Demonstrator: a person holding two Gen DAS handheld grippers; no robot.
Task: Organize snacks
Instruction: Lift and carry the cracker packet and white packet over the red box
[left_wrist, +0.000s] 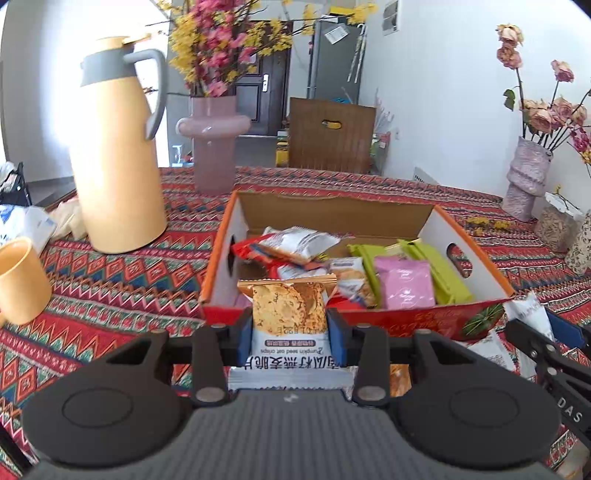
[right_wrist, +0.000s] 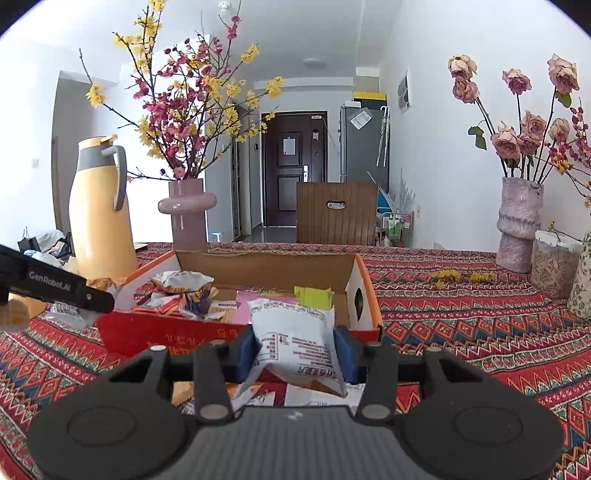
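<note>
An open red and orange cardboard box (left_wrist: 218, 273) stands on the patterned tablecloth and holds several snack packets, among them green ones (left_wrist: 439, 269) and a pink one (left_wrist: 404, 286). My left gripper (left_wrist: 290, 332) is shut on an oat crisps packet (left_wrist: 288, 317), held at the box's near wall. My right gripper (right_wrist: 295, 350) is shut on a white snack packet (right_wrist: 295, 343), held just before the box's near wall (right_wrist: 162, 336). The right gripper and its packet also show at the right edge of the left wrist view (left_wrist: 532, 317). More packets (right_wrist: 258, 397) lie on the cloth under my right gripper.
A yellow thermos jug (left_wrist: 114, 155) and a yellow cup (left_wrist: 18, 280) stand left of the box. A pink vase with flowers (left_wrist: 214, 136) is behind it. A textured vase with roses (left_wrist: 526, 173) and a jar (right_wrist: 554, 264) stand at the right. A wooden chair (left_wrist: 330, 134) is beyond the table.
</note>
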